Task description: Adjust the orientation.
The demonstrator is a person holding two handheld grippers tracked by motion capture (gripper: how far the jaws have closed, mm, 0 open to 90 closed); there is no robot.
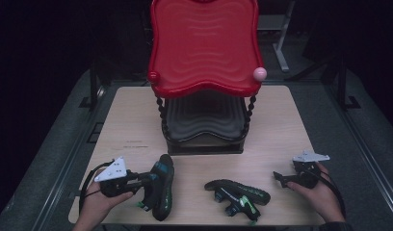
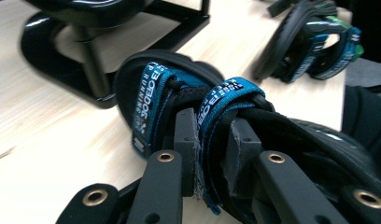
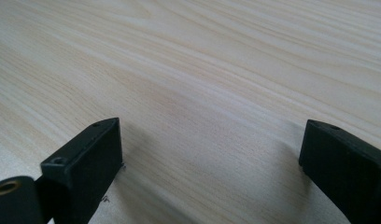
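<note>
A black sandal with teal straps [image 1: 162, 188] stands tipped on its edge at the table's near left. My left gripper [image 1: 147, 178] is shut on it. In the left gripper view the two pads pinch the rear teal strap [image 2: 226, 100] between them, with the left gripper [image 2: 213, 140] pointing along the sandal [image 2: 156, 88]. The second sandal [image 1: 239, 194] lies sole-up near the front middle, also seen as the other sandal [image 2: 314, 44] farther off. My right gripper [image 1: 282, 179] rests at the near right; in its own view the right gripper [image 3: 212, 144] stands open over bare wood.
A two-tier shoe rack stands mid-table, with a red top shelf [image 1: 204, 45] and a black lower shelf [image 1: 204, 120] on black posts. The light wooden table [image 1: 281, 130] ends close behind the sandals at the front edge. Dark floor surrounds it.
</note>
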